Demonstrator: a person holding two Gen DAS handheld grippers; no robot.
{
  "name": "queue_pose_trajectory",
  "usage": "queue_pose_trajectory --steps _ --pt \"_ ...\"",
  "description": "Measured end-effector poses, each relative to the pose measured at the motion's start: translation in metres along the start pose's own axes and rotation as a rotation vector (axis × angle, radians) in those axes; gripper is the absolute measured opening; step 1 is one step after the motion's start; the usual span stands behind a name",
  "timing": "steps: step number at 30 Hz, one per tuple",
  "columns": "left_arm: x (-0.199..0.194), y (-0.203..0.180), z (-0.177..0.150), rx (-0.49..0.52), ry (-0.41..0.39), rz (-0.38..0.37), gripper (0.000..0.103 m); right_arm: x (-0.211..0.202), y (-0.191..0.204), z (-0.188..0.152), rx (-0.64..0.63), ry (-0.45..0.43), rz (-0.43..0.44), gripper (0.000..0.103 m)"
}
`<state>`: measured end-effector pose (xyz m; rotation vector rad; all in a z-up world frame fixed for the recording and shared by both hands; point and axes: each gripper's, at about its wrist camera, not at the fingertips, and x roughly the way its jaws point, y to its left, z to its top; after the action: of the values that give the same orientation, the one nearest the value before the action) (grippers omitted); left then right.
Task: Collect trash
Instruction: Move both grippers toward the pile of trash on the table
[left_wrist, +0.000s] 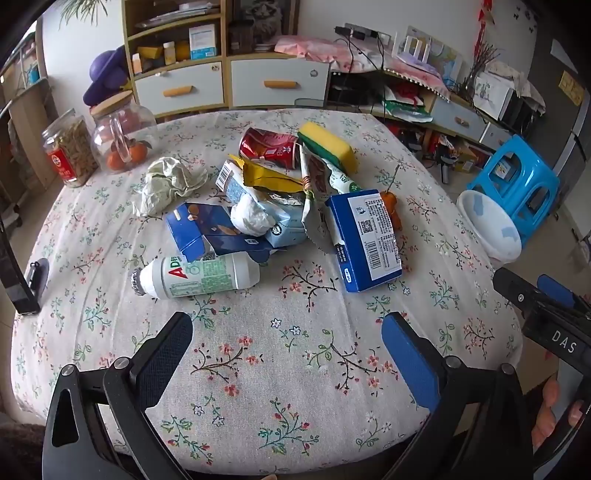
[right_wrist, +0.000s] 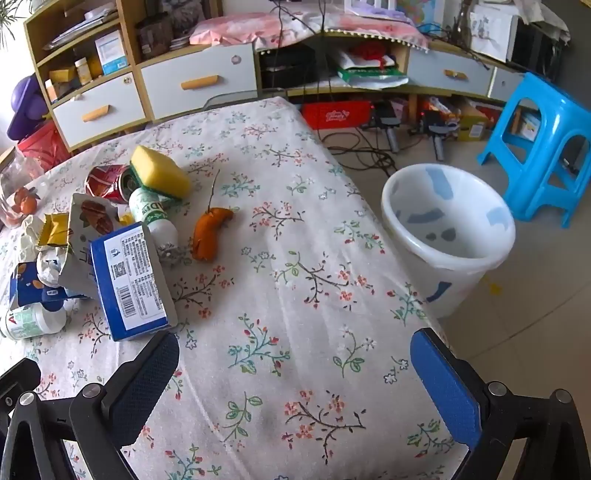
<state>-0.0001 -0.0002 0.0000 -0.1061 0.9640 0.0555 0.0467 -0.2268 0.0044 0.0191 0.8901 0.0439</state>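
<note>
A pile of trash lies mid-table: a white AD bottle (left_wrist: 199, 277), a blue-and-white box (left_wrist: 365, 240) also in the right wrist view (right_wrist: 129, 284), a crushed red can (left_wrist: 269, 146), a yellow-green sponge (left_wrist: 328, 146), crumpled paper (left_wrist: 170, 182), torn cartons and wrappers, and an orange peel (right_wrist: 208, 238). A white bin (right_wrist: 447, 236) stands on the floor right of the table. My left gripper (left_wrist: 286, 341) is open above the near table edge. My right gripper (right_wrist: 295, 363) is open, empty, near the table's right edge; it also shows in the left wrist view (left_wrist: 535, 295).
The table has a floral cloth (left_wrist: 258, 369). Two jars (left_wrist: 96, 144) stand at its far left. A blue stool (right_wrist: 535, 147) stands behind the bin. Shelves and drawers (left_wrist: 229, 81) line the far wall. A black object (left_wrist: 22, 280) sits at the table's left edge.
</note>
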Motion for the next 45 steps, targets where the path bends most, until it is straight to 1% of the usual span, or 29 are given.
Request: queue_pose_trajectory --steps 31,33,37,43,45 --pt "-0.001 0.000 -0.001 -0.001 0.000 -0.002 0.103 0.000 0.000 0.000 0.001 0.003 0.000 0.103" --pt "0.005 -0.002 0.002 -0.003 0.000 -0.004 0.103 0.001 0.000 0.000 0.001 0.004 0.001 0.103" --pt "-0.002 0.002 -0.002 -0.007 0.000 -0.005 0.103 0.001 0.000 0.000 0.001 0.003 0.000 0.103" --pt "0.000 0.007 -0.001 -0.020 0.001 -0.013 0.103 0.001 0.000 -0.002 0.000 0.005 -0.001 0.103" --pt "0.001 0.009 -0.001 -0.020 0.002 -0.005 0.103 0.004 -0.001 -0.003 0.001 0.007 -0.001 0.103"
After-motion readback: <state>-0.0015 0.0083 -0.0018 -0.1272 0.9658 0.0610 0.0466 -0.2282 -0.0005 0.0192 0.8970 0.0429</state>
